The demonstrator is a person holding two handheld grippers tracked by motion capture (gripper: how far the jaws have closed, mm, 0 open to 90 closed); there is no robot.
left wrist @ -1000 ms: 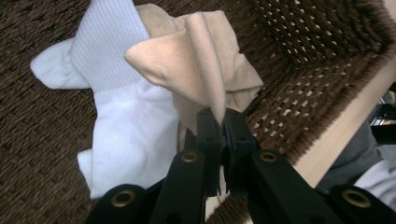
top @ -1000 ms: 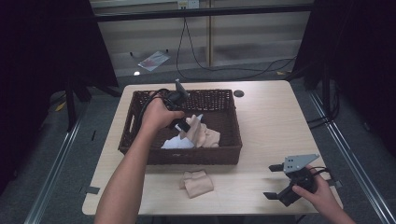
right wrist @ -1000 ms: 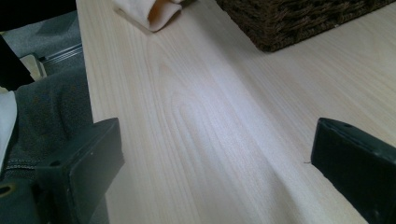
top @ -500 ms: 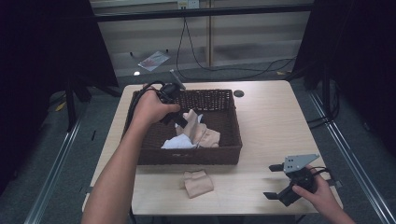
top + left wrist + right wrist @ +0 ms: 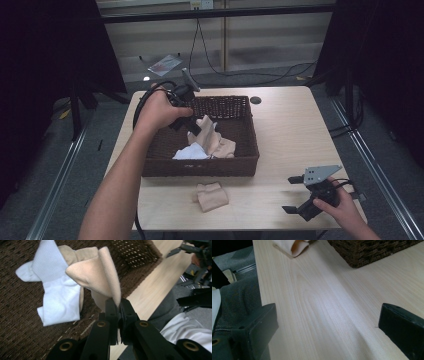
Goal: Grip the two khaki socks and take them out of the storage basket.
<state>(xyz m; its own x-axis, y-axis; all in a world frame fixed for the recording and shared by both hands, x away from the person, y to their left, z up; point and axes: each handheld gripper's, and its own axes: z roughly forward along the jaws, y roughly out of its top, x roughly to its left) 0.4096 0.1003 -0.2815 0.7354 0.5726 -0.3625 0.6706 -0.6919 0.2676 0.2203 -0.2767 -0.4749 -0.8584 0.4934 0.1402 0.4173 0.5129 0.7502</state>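
Observation:
A dark wicker basket (image 5: 200, 168) stands mid-table with a white cloth (image 5: 189, 152) and beige cloths in it. My left gripper (image 5: 196, 128) hangs over the basket's left half, shut on the edge of a beige cloth (image 5: 209, 136) that it holds lifted above the pile. In the left gripper view the jaws (image 5: 117, 304) pinch that beige cloth (image 5: 95, 275), with the white cloth (image 5: 55, 297) lying below on the basket floor (image 5: 20, 327). My right gripper (image 5: 293, 195) rests at the table's front right, open, with nothing between its jaws (image 5: 327, 332).
A folded beige cloth (image 5: 211, 196) lies on the table in front of the basket, also seen as a folded beige cloth (image 5: 292, 246) in the right gripper view beside the basket corner (image 5: 367, 252). A small dark disc (image 5: 256, 100) sits behind the basket. Cables run across the floor beyond.
My left hand has risen and shifted left and back, drawing the beige cloth up from the pile. The right gripper has stayed where it was.

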